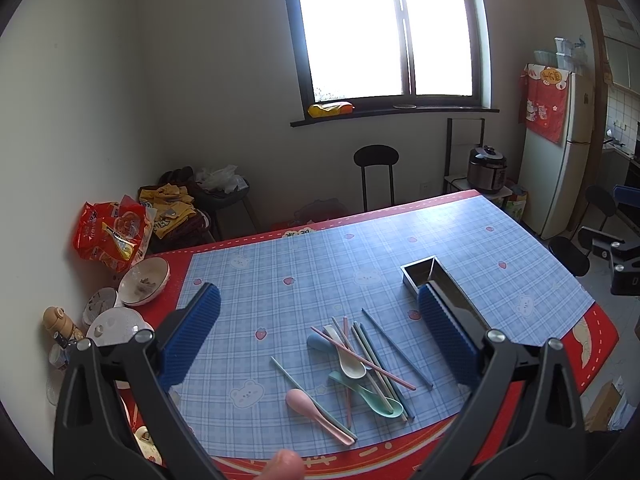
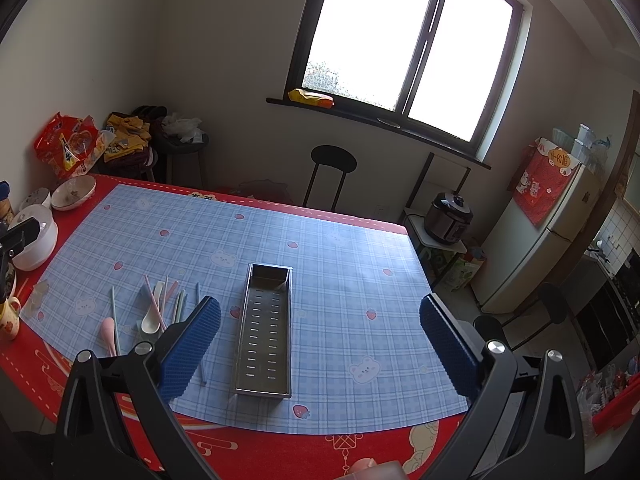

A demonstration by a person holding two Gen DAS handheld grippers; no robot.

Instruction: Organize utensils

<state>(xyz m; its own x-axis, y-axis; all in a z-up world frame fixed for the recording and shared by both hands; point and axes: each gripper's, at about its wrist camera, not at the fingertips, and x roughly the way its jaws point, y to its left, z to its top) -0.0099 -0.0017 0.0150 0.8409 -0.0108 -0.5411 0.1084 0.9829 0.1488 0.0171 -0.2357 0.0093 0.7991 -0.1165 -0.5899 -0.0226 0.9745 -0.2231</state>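
Observation:
A loose pile of pastel utensils lies on the blue checked mat (image 1: 280,264): a pink spoon (image 1: 306,402), a cream spoon (image 1: 350,366), a green spoon (image 1: 374,398), a blue spoon (image 1: 320,343) and several chopsticks (image 1: 396,348). My left gripper (image 1: 318,292) hovers above the pile, open and holding nothing. A perforated steel tray (image 2: 266,328) lies lengthwise on the mat, to the right of the pile (image 2: 154,312). My right gripper (image 2: 320,303) stands open over the tray's right side. In the left wrist view the right finger hides part of the tray (image 1: 424,274).
White bowls (image 1: 144,282) and a tan bottle (image 1: 60,322) crowd the table's left edge, with a red snack bag (image 1: 108,236) behind. A mug (image 2: 9,320) stands at the near left. Black stools (image 2: 334,160), a rice cooker (image 2: 448,218) and a fridge (image 2: 536,248) stand beyond the table.

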